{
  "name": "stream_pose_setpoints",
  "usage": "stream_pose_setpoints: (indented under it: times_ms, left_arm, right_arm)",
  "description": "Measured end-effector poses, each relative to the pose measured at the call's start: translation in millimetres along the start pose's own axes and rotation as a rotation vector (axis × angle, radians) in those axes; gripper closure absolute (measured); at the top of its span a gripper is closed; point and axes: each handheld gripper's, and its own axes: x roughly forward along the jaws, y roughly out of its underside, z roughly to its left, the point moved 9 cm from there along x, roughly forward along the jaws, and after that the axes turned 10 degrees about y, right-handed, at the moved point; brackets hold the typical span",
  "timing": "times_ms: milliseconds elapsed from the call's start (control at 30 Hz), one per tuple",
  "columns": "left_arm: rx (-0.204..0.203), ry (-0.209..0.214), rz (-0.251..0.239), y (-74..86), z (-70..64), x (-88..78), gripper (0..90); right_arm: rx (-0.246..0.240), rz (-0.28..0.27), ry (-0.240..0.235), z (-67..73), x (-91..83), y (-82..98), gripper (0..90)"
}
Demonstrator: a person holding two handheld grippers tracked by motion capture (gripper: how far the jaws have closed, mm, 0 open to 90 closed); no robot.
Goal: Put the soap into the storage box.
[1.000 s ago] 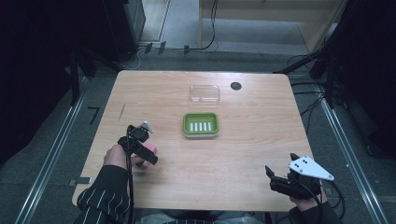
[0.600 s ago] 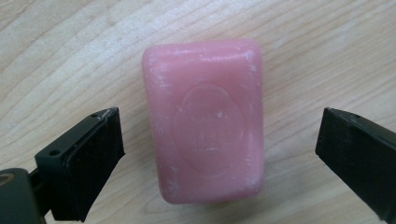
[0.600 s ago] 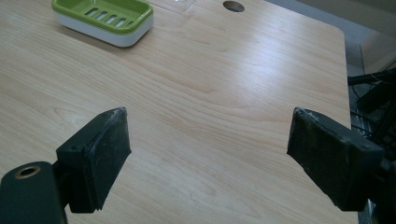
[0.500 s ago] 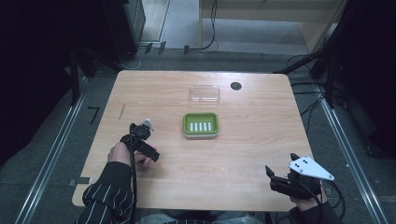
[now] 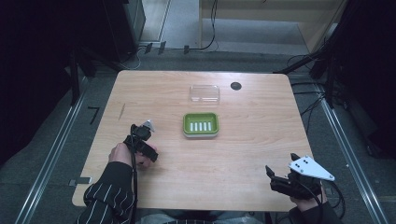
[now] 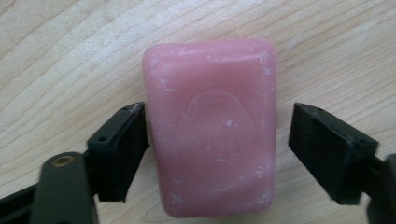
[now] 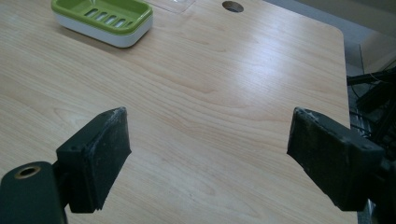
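From the high view, I see my left gripper [image 5: 145, 151] at the table's [image 5: 243, 154] near left and my right gripper [image 5: 280, 179] at the near right, with the green soap dish [image 5: 201, 124] mid-table. In the left gripper view, its jaws have just been closing around the pink soap bar [image 6: 210, 126], left pad touching, right pad just apart. In the right gripper view, its jaws stand wide and empty.

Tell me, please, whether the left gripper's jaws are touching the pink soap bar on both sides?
Apart on one side. In the left gripper view one pad meets the pink soap bar, while bare table shows between the bar and the other; the jaws have just been closing.
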Motion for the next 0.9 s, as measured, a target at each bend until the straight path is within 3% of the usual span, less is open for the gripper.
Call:
stream_pose_setpoints:
  times_ms: [400,733,900]
  left_arm:
    - [-0.008,-0.012,-0.005,1.5,3.0,1.1,36.6]
    - [0.004,-0.015,-0.013,1.6,3.2,2.3,37.8]
    - [0.016,-0.041,-0.016,1.9,2.1,3.1,38.2]
  right_arm:
    - [0.001,0.000,-0.001,-0.2,-0.3,0.2,13.5]
    - [0.001,-0.002,0.001,-0.4,-0.4,0.1,13.5]
    - [0.002,-0.002,0.001,-0.5,-0.5,0.2,13.5]
